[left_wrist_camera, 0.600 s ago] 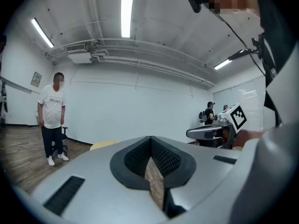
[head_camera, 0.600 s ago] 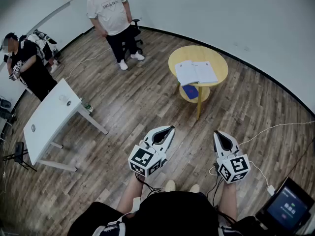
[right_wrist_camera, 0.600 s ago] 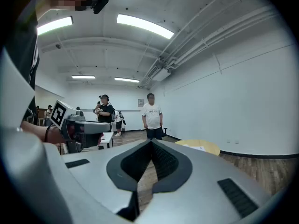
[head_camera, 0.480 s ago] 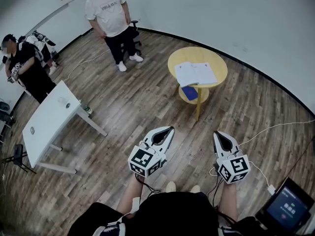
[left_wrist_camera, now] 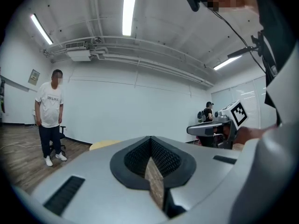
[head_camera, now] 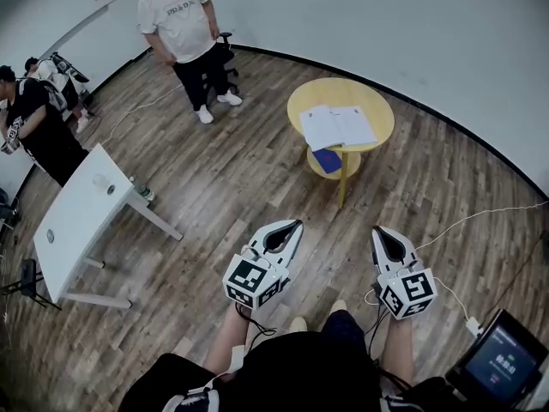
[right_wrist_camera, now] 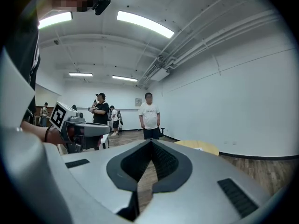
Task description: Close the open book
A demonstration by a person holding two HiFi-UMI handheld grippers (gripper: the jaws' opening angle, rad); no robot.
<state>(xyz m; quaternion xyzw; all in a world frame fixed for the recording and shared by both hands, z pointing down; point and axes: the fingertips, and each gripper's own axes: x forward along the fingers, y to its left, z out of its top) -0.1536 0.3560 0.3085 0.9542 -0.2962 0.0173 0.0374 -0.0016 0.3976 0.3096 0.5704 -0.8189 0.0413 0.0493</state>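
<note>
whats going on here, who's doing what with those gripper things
A person holds a left hand-held gripper and a right hand-held gripper out over the wood floor, both shut and empty. The open book lies on the round yellow table ahead, some way off and untouched. A bystander in white and a bystander in black stand near a white table.
</note>
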